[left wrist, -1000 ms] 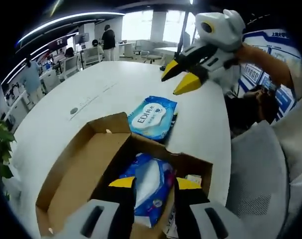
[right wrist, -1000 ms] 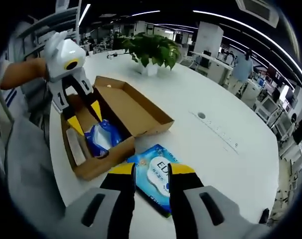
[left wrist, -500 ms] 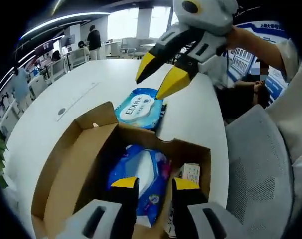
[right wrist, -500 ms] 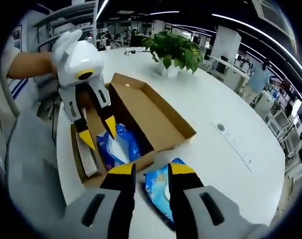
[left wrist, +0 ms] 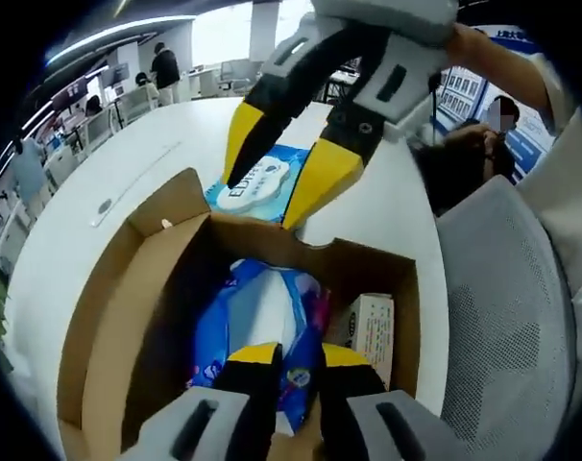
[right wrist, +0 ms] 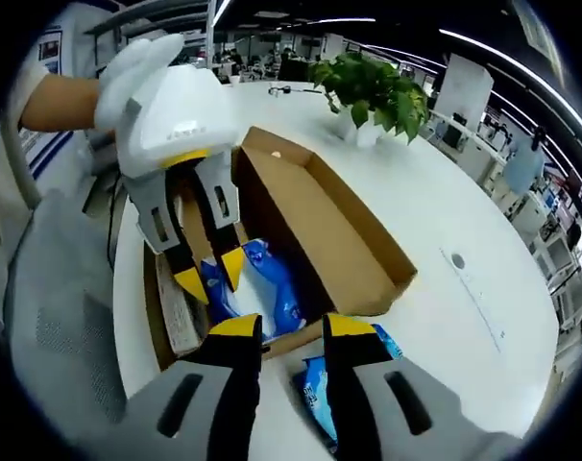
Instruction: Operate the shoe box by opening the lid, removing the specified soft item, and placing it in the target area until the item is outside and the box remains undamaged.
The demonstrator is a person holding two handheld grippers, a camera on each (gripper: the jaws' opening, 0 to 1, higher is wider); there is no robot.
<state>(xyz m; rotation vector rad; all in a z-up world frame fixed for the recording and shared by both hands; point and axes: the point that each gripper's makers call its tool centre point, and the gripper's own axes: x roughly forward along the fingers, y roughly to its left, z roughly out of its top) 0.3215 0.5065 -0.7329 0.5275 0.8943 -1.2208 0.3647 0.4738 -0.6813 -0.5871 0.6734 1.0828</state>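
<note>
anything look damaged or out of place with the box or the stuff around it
Nothing looks damaged. The shoe box sits open on the white table, its cardboard walls intact. One blue wipes pack lies inside beside a small carton; a second blue pack lies flat on the table just outside.

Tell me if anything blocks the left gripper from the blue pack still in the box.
Nothing visible does. The lid is folded open, and the left gripper hangs right over the blue pack. A small carton lies beside the pack, not over it.
</note>
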